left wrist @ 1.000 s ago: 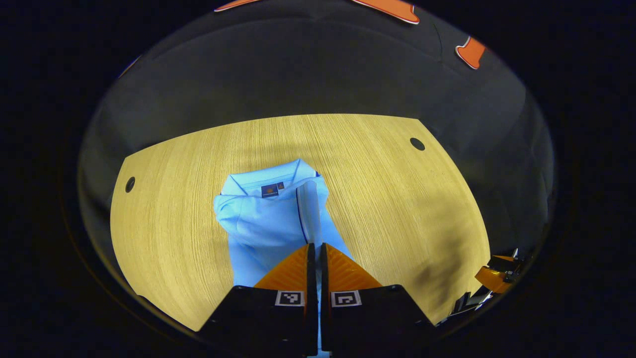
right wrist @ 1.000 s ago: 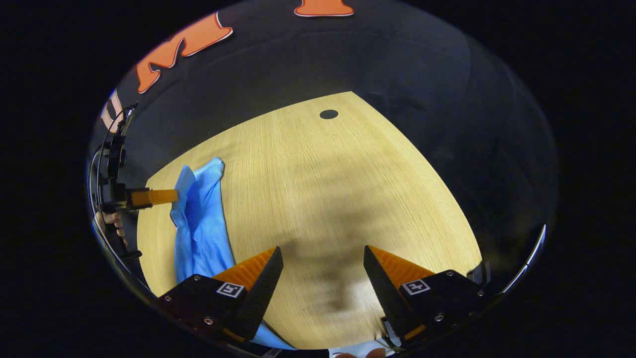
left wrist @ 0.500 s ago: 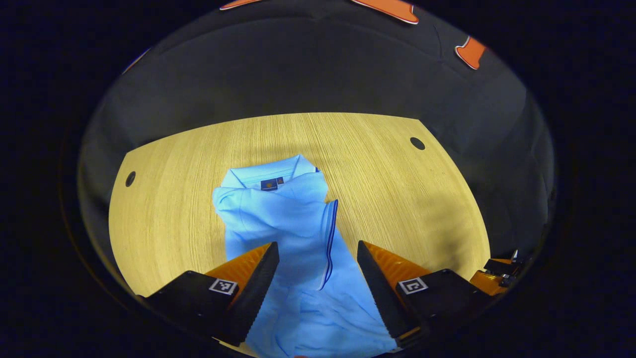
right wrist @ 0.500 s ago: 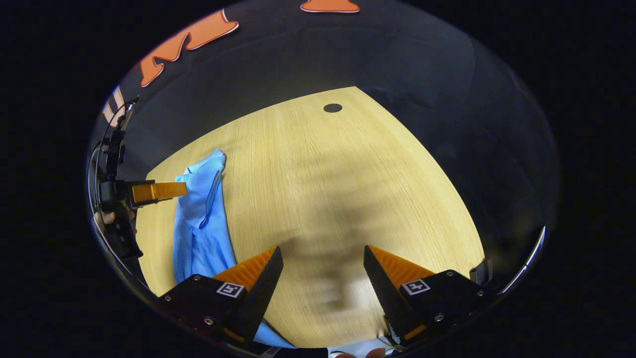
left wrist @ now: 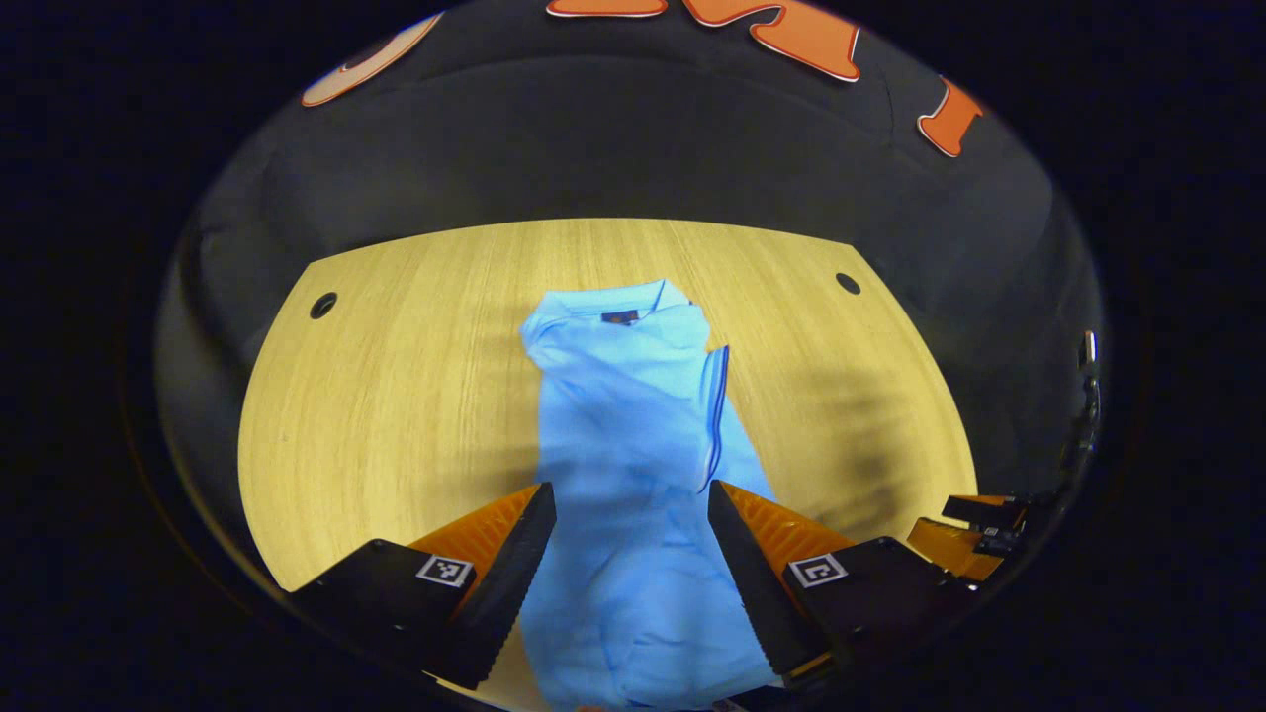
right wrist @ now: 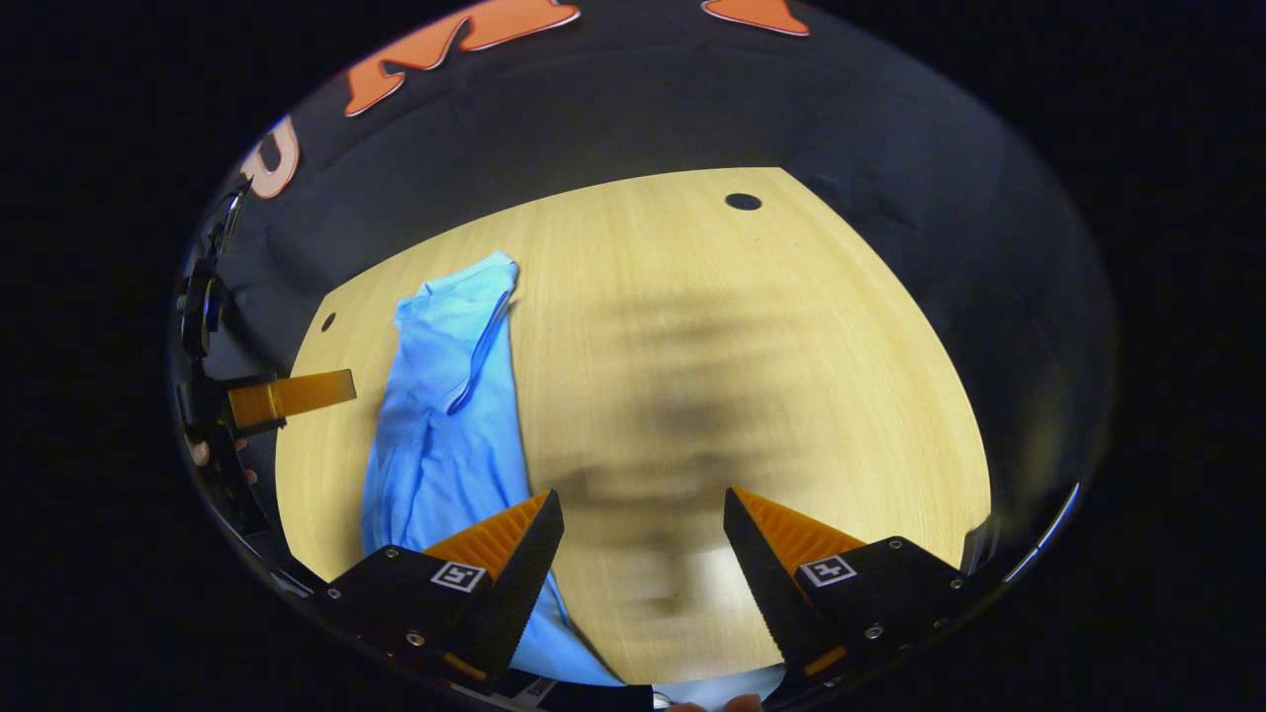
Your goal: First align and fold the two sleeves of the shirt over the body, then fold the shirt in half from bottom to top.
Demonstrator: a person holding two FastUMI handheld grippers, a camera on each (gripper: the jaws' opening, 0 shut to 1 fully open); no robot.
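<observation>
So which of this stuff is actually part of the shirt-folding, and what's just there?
Part of the job:
- light blue shirt, sleeves folded over its body
- left gripper, open above the shirt
- right gripper, open over bare table

Just there:
- wooden table
- round holes in the table
- black cloth wall

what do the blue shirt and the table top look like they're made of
The shirt looks like soft matte knit fabric, likely cotton or a blend: it creases, drapes flat and shows no shine. The dark-striped sleeve edge looks like ribbed trim, though that is hard to confirm. The table looks like light wood or wood-look laminate with a smooth satin finish: fine straight grain lines, soft glare.
</observation>
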